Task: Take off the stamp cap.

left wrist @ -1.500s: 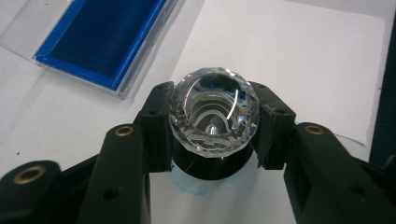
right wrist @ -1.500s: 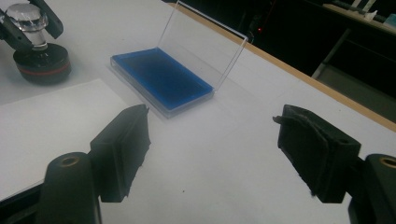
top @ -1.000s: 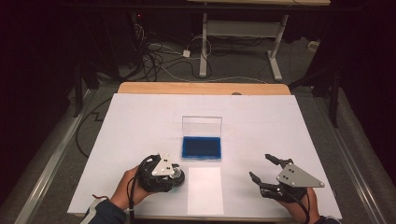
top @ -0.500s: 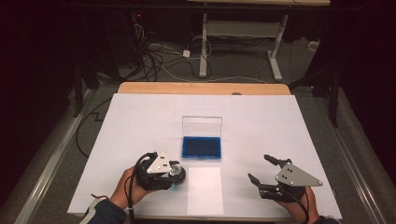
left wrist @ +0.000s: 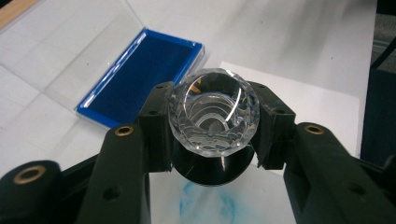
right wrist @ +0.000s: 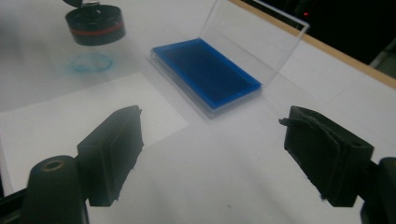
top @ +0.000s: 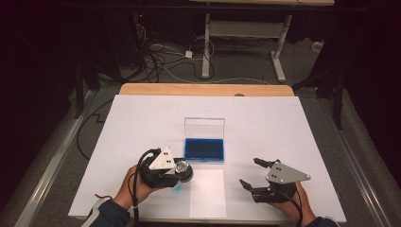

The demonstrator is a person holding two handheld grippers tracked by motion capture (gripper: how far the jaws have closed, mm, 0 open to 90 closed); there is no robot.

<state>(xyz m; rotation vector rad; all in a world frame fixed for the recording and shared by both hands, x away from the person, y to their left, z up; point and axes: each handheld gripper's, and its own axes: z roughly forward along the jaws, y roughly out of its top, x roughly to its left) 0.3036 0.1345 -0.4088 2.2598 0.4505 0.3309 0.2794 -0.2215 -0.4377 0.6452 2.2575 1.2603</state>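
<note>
A round stamp (left wrist: 213,112) with a faceted clear knob and a black base is clamped between the jaws of my left gripper (left wrist: 212,135). It hangs just above a faint blue ring mark (left wrist: 210,203) on the white table cover. From above, the stamp (top: 182,171) and left gripper (top: 181,173) sit at the front left. An open blue ink pad (top: 204,149) lies mid-table with its clear lid upright. My right gripper (top: 249,172) is at the front right. Its jaws have just been opening and hold nothing (right wrist: 210,149).
A white sheet of paper (top: 207,194) lies at the front edge between the two hands. The right gripper view has the ink pad (right wrist: 205,72), the stamp (right wrist: 95,23) and the ring mark (right wrist: 91,62) ahead. A wooden table edge (top: 203,89) runs along the back.
The right gripper's jaws have spread wider apart. The left gripper keeps its hold on the stamp and has barely shifted.
</note>
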